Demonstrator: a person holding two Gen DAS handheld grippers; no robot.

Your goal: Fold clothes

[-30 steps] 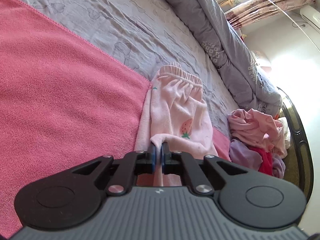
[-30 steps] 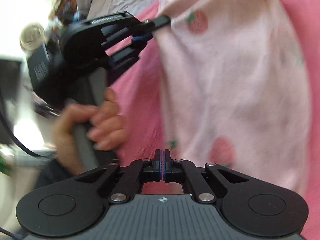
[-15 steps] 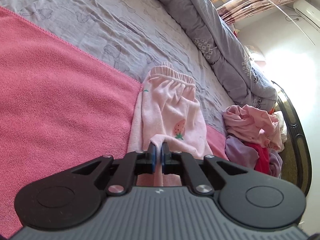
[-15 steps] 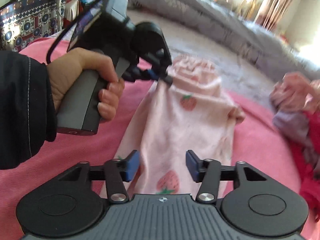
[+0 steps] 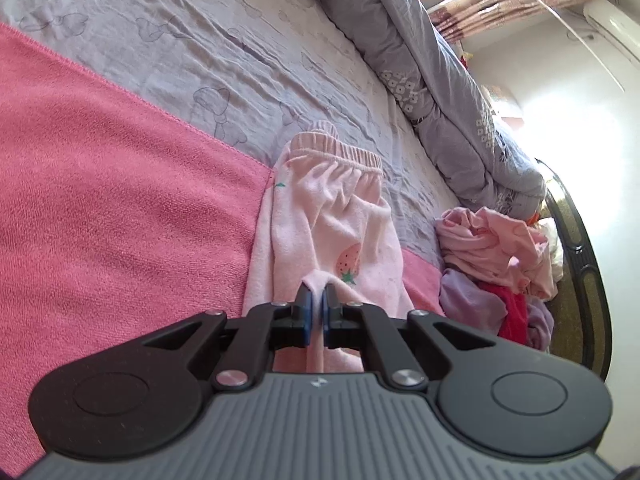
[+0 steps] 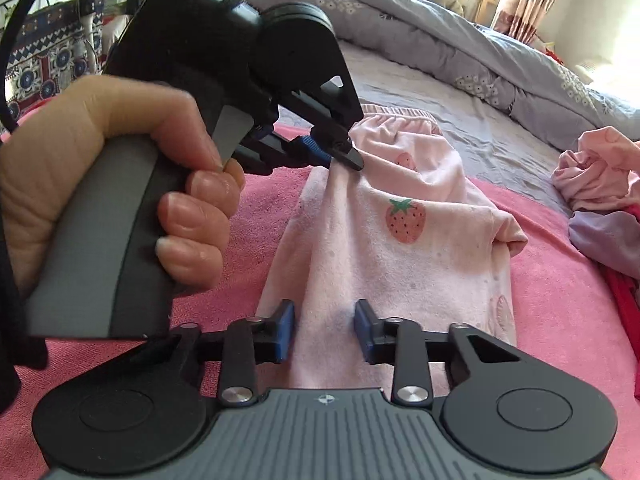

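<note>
**Ana:** Left gripper (image 5: 315,304) first, from its own wrist camera: its blue pads are pressing together on a pinched-up ridge of the pale pink strawberry trousers (image 5: 332,240), so the jaws are clamped down with only that fold of cloth between them.

**Ben:** And the trousers are lying lengthwise away from the camera, elastic waistband at the far end. They are resting half on the pink towel (image 5: 120,208) and half on the grey bedsheet (image 5: 240,40), with a strawberry print showing just beyond the pads.

**Ana:** Off to the right, a heap of clothes (image 5: 500,256) is sitting near the edge of the bed, apart from the trousers. A rolled grey duvet (image 5: 452,92) is running along the far side.

**Ben:** Switching to the right wrist view. The right gripper (image 6: 323,330) is hovering low over the near end of the trousers (image 6: 400,260), jaws parted and closing in. Pink cloth is lying between the blue pads, though neither pad is visibly pressing on it.

**Ana:** Up on the left, a hand (image 6: 120,184) is wrapping round the grey handle of the left gripper (image 6: 340,152), whose tip is nipping the fabric near the waistband and lifting it into a small peak.

**Ben:** The towel (image 6: 560,300) is spreading under everything here, and the heap of clothes (image 6: 600,184) is showing at the right edge.
</note>
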